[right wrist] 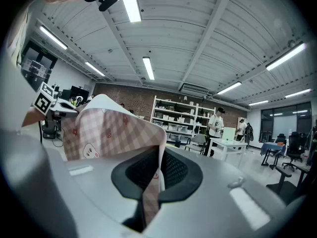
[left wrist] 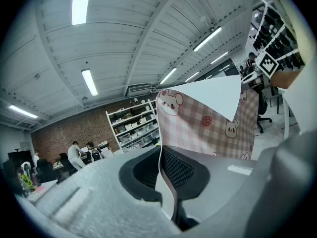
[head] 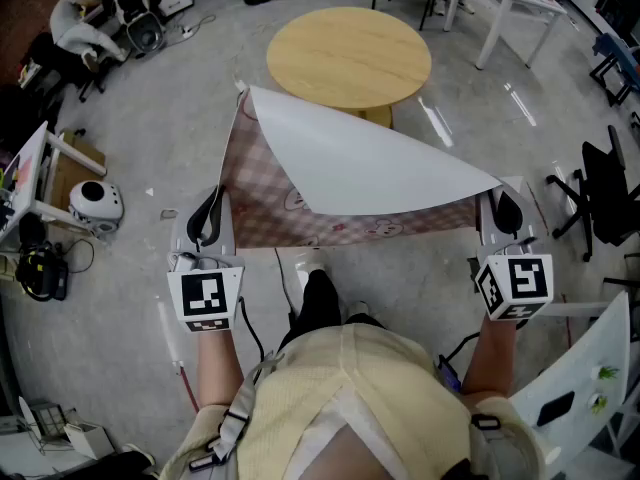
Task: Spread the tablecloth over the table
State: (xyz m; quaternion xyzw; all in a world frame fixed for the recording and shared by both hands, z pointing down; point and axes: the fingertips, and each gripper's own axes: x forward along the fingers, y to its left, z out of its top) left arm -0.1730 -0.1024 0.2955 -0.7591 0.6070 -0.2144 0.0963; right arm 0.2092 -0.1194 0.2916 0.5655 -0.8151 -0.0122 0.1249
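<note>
Holding anything yet?

Yes. My left tool [head: 207,211] and right tool [head: 503,210] are each clamped on a corner of the tablecloth [head: 340,168]. It is stretched in the air, just short of the worktop's [head: 348,56] near edge.

Progress?

Barely begun, I'd say. The wood is uncovered and the whole spread remains.

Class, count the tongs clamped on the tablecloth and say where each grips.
2. The left tongs pinch the tablecloth at its near left corner; the right tongs at its near right corner.
</note>
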